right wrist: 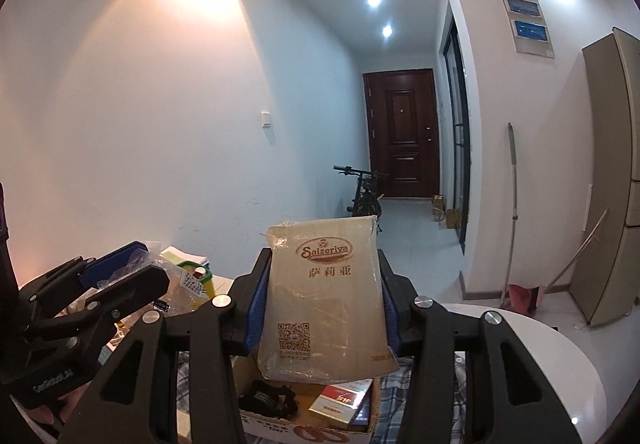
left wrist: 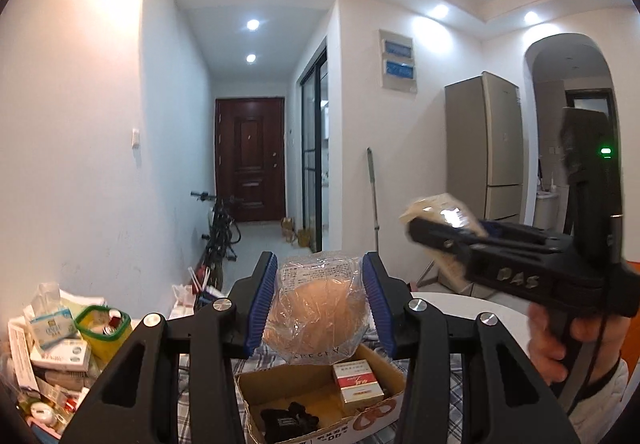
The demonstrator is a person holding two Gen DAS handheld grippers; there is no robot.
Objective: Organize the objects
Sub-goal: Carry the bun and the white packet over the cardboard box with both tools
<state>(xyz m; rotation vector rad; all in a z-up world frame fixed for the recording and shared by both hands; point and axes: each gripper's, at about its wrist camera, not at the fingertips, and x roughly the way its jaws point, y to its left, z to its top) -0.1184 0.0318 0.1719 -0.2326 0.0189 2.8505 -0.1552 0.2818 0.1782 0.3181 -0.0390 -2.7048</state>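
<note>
The left gripper [left wrist: 318, 304] is clamped on a clear plastic bag holding a round bun [left wrist: 316, 314]; both blue pads [left wrist: 260, 304] press against the bag's sides. The bag is held in the air above an open cardboard box [left wrist: 280, 384]. The right gripper [right wrist: 322, 300] is clamped on a flat beige packet printed "Saizeriya" [right wrist: 326, 296], which stands upright between its pads with a QR code on its lower face. This packet is also held in the air over the same box.

In the left wrist view the right gripper appears at the right, gripped by a hand [left wrist: 560, 336], with the beige packet blurred at its tip. In the right wrist view the left gripper appears at the lower left with the clear bag at its pads.

The cardboard box contains a red-and-white carton [left wrist: 358, 382] and a black object [left wrist: 288, 420] whose kind cannot be told. The box sits on a plaid cloth [left wrist: 456, 376]. To the left lies a pile of small boxes and packets [left wrist: 52, 348], including a green-rimmed container [left wrist: 105, 330]. A white round table [right wrist: 552, 364] shows at the right.

Beyond stand a bicycle [left wrist: 220, 228], a dark wooden door [left wrist: 250, 160] and a refrigerator [left wrist: 486, 144].
</note>
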